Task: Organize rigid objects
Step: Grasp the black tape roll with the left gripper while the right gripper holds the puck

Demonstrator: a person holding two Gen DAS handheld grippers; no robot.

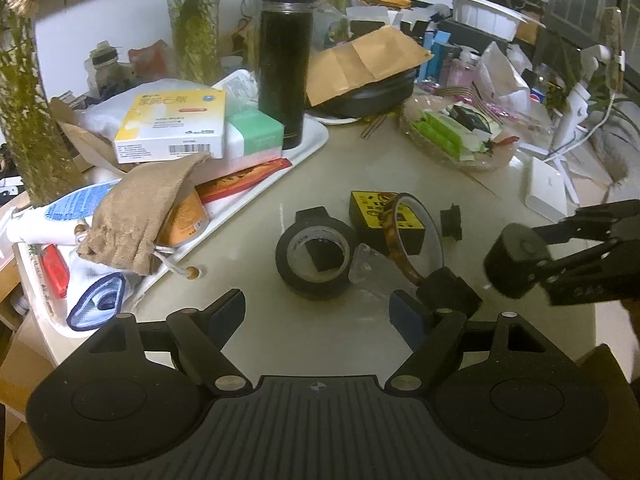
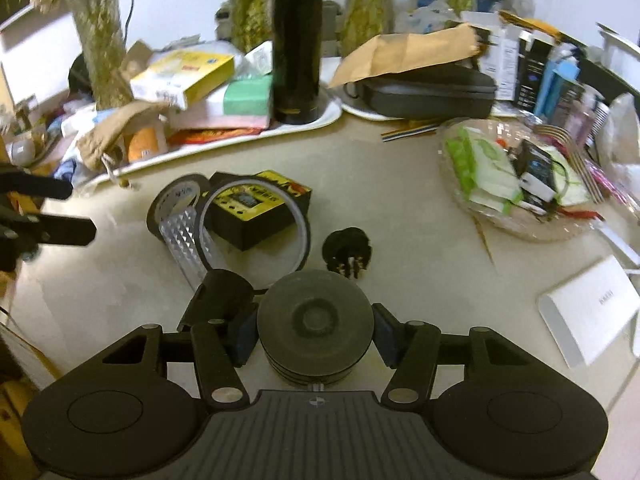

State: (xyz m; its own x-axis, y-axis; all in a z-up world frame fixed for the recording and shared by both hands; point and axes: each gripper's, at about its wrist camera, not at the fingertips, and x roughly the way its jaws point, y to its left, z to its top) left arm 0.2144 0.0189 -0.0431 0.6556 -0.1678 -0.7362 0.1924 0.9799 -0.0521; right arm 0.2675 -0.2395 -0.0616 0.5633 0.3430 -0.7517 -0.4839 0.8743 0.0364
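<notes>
My right gripper point(image 2: 316, 326) is shut on a black round puck point(image 2: 314, 320), with a pad pressed on each side; the puck point(image 1: 516, 260) shows at the right of the left wrist view, just above the table. My left gripper point(image 1: 320, 306) stands open with nothing between its fingers, just short of a black tape roll point(image 1: 316, 258). Beyond the roll lie a yellow-and-black box point(image 1: 384, 216), an amber tape ring point(image 1: 416, 236) leaning on it, a clear ribbed plastic piece point(image 2: 188, 240) and a small black plug point(image 2: 348, 252).
A white tray point(image 1: 308, 140) at the left holds boxes, a beige pouch point(image 1: 140, 216) and a tall black flask point(image 1: 286, 60). A clear bowl point(image 1: 500, 160) of packets and a white box point(image 1: 546, 192) sit at the right. A black case lies under a brown envelope point(image 2: 408, 52).
</notes>
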